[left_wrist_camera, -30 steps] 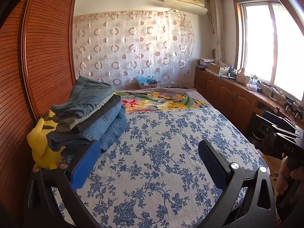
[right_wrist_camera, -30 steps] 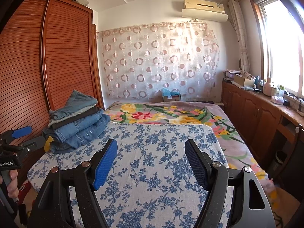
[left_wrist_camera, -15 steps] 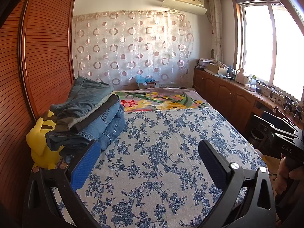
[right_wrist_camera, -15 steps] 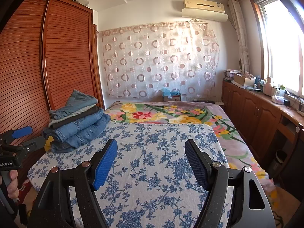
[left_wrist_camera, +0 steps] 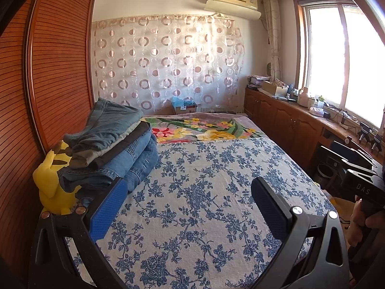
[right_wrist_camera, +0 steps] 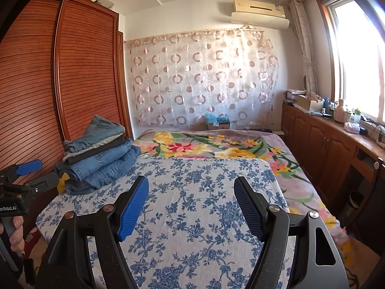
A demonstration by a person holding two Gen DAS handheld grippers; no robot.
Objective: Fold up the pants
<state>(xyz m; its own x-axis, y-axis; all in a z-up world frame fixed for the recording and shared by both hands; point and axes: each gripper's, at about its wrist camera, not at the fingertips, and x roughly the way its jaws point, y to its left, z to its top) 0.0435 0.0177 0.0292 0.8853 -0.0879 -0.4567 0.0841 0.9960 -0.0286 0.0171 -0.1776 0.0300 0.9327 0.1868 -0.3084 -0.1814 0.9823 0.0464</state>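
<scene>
Seen from 2 wrist cameras in a sunlit bedroom: left gripper (left_wrist_camera: 187, 204) held above the near end of a bed (left_wrist_camera: 204, 192), fingers spread wide with nothing between the blue pads (left_wrist_camera: 107, 209). Right gripper (right_wrist_camera: 191, 204) likewise parted and empty over the blue-flowered sheet (right_wrist_camera: 192, 180). Neither tool touching cloth.

Stacked at the bed's left edge, beside the slatted wooden wardrobe (left_wrist_camera: 60, 72): a pile of folded pants (left_wrist_camera: 113, 149), mostly blue denim with a dark pair and a pale pair sandwiched in the middle, perhaps 5 or 6 garments in all, though hard to count from either view. Top pair rumpled and slightly askew. Pile just beyond the left tool's left finger, well apart from the right one. Wedged between pile and wardrobe, a yellow plush toy (left_wrist_camera: 51, 185), partly hidden under the denim.

Farther up the mattress, a bright floral blanket (right_wrist_camera: 204, 147) peeking out past the sheet. Behind it, a sheer curtain (right_wrist_camera: 204, 79) dotted with pink circles, and an air conditioner (right_wrist_camera: 259, 12) mounted near the ceiling. Along the right wall, low wooden cabinets (right_wrist_camera: 320, 144) under a window (left_wrist_camera: 336, 55), countertop crowded with small bottles and boxes.

At the far right of the left view, a hand (left_wrist_camera: 361, 219) wrapped round the other tool's black handle.
</scene>
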